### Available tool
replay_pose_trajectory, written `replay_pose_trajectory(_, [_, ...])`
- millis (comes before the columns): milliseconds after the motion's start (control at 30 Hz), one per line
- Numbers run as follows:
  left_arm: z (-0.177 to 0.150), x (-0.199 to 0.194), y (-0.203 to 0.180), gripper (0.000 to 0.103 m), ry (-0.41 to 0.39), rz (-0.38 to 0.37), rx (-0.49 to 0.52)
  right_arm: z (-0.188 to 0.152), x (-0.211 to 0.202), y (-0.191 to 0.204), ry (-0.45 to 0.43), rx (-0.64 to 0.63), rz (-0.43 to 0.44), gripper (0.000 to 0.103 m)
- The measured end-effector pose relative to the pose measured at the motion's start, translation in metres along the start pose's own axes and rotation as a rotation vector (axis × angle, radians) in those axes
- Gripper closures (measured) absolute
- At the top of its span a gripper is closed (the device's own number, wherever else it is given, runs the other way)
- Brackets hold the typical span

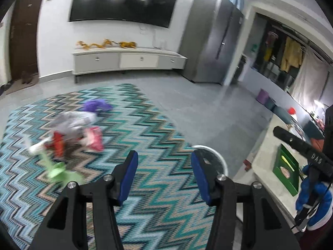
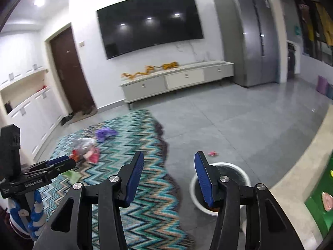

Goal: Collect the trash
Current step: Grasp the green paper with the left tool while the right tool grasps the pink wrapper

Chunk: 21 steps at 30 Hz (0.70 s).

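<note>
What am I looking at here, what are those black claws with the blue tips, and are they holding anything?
Those are two hand-held grippers, one in each of a person's hands, each with a camera looking along its fingers. One picture is from the left gripper, the other from the right gripper. Both stand open and hold nothing. A pile of trash lies on the zigzag rug: crumpled wrappers in purple, clear, red, pink and green. A small pink scrap lies on the grey floor near a white bin, which stands beside the rug.
</note>
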<state>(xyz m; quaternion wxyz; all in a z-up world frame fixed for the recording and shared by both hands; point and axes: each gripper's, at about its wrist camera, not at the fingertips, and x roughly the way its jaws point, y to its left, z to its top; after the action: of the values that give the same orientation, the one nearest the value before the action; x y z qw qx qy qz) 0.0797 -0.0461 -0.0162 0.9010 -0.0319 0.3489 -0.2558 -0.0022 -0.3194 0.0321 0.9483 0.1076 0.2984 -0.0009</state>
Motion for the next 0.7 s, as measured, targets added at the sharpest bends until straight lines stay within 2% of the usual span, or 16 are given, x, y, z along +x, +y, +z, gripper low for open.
replay_pose_trajectory(167, [-0.019, -0.021, 0.062, 0.052, -0.014, 0.095, -0.062, 0.001, 0.028, 0.047, 0.049, -0.059, 0.086, 0.053])
replay_pose_trajectory(333, [-0.036, -0.018, 0.123, 0.052, 0.016, 0.17, -0.156, -0.002, 0.065, 0.093, 0.11, -0.126, 0.156, 0.053])
replay_pose_trajectory(467, [-0.043, -0.001, 0.148, 0.052, 0.054, 0.179, -0.205, -0.004, 0.106, 0.121, 0.174, -0.156, 0.205, 0.053])
replay_pose_trajectory(633, [-0.038, 0.031, 0.162, 0.053, 0.09, 0.18, -0.224, -0.005, 0.154, 0.145, 0.235, -0.174, 0.24, 0.053])
replay_pose_trajectory(700, [-0.038, 0.041, 0.168, 0.056, 0.098, 0.179, -0.24, -0.007, 0.172, 0.152, 0.263, -0.183, 0.253, 0.053])
